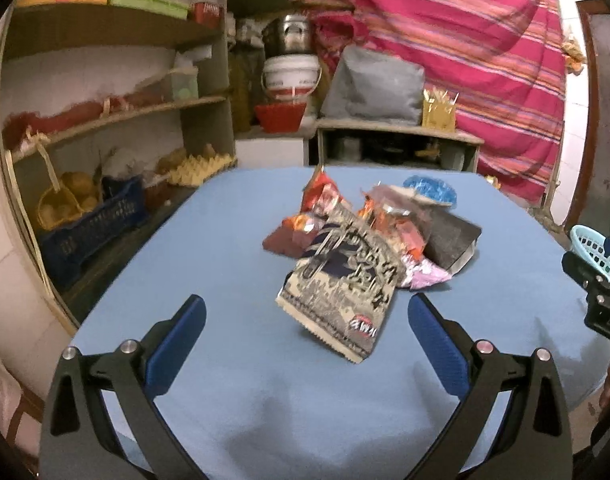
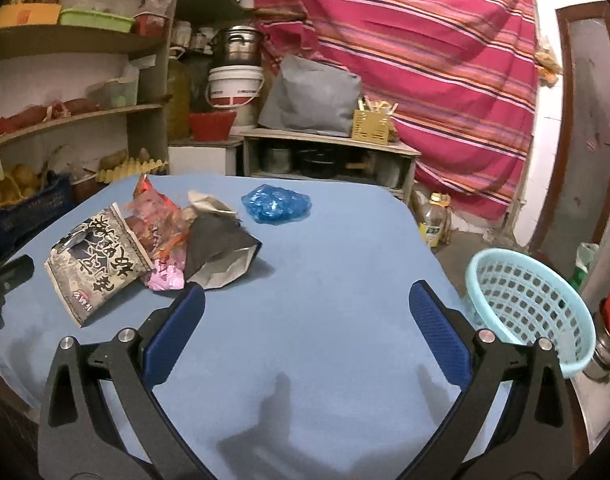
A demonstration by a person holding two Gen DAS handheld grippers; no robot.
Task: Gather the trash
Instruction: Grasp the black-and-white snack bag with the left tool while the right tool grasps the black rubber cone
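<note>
Heaped mid-desk (image 2: 325,280) on smooth blue cloth: crinkled foil wrappers (image 1: 357,240), flat printed black-and-cream packet (image 1: 341,292) in front, matte grey pouch (image 2: 221,248), pink scrap (image 2: 167,276). Apart behind, crumpled glossy blue plastic (image 2: 276,204). At right edge, pale perforated round basket (image 2: 533,304). Left gripper (image 1: 307,320) spread wide, empty; right gripper (image 2: 307,308) likewise wide, empty.

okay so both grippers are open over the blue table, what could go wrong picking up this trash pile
The wrappers overlap: pulling the grey printed packet with the left gripper may drag the pink wrapper and black pouch along. The basket sits at the table edge, so a nudge from the right gripper might tip it off.
</note>
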